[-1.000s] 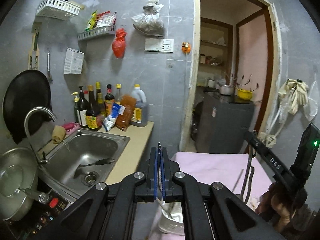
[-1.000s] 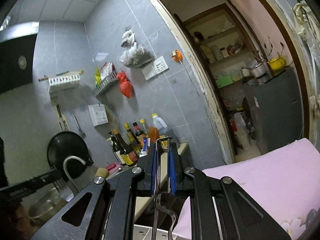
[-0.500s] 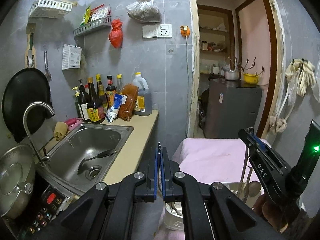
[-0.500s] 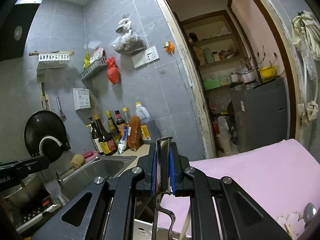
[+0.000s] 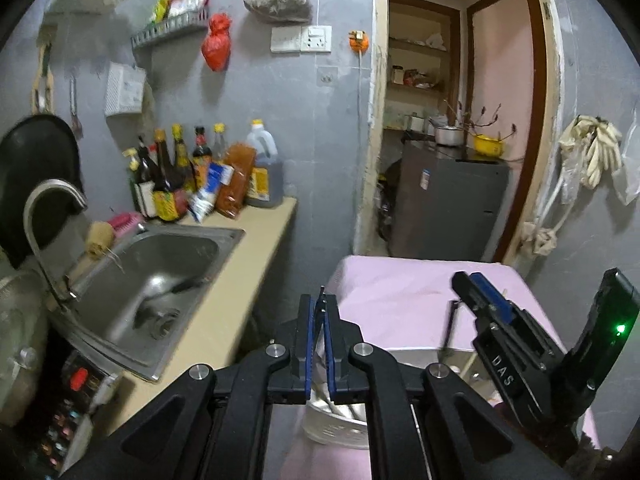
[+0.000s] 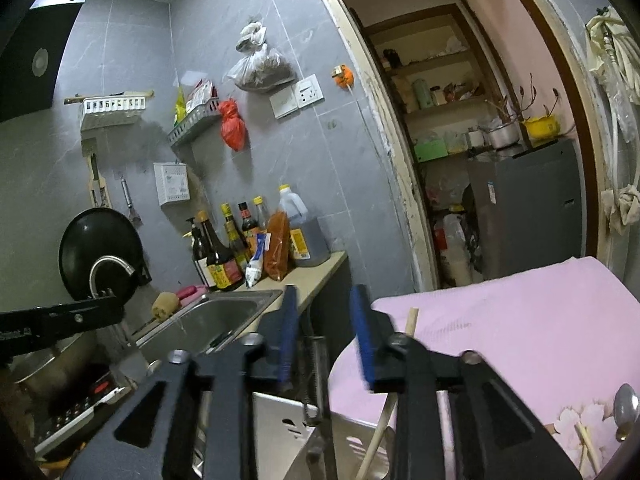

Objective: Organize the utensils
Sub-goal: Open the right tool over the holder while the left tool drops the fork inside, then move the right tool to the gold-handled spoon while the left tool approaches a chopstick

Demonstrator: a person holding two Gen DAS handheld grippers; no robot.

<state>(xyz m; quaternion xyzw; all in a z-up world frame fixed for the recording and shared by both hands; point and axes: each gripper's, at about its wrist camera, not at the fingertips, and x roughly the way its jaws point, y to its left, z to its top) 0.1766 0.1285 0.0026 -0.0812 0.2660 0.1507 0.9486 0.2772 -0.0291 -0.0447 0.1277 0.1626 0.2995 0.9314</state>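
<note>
Utensils (image 6: 314,376) are partly sorted, by my reading: several stand in a steel holder (image 6: 280,420) at 6 o'clock in the right wrist view, at the near edge of the desk (image 6: 520,320) with its pink cloth. At 9 o'clock in that view the left gripper (image 6: 60,316) shows only as a dark bar. In its own camera the left gripper (image 5: 318,320) is narrow, its pads pinched on a thin piece (image 5: 322,294) whose dark tip pokes up between them; what kind of utensil this is I cannot tell. Below it, at 6 o'clock, a white basket (image 5: 340,428) seems to hold pale handles, blurred and half covered. The right gripper (image 6: 325,340) is wide and holds nothing, its pads either side of a wire-handled utensil standing in the holder. Just right of it a chopstick (image 6: 412,320) leans up out of the holder. At 4 o'clock a spoon (image 6: 626,404) and loose chopsticks (image 6: 584,444) lie on the cloth, so I judge these remain to be put away, along with the held piece. The holder's inside and the desk's near corner are cut off.
</note>
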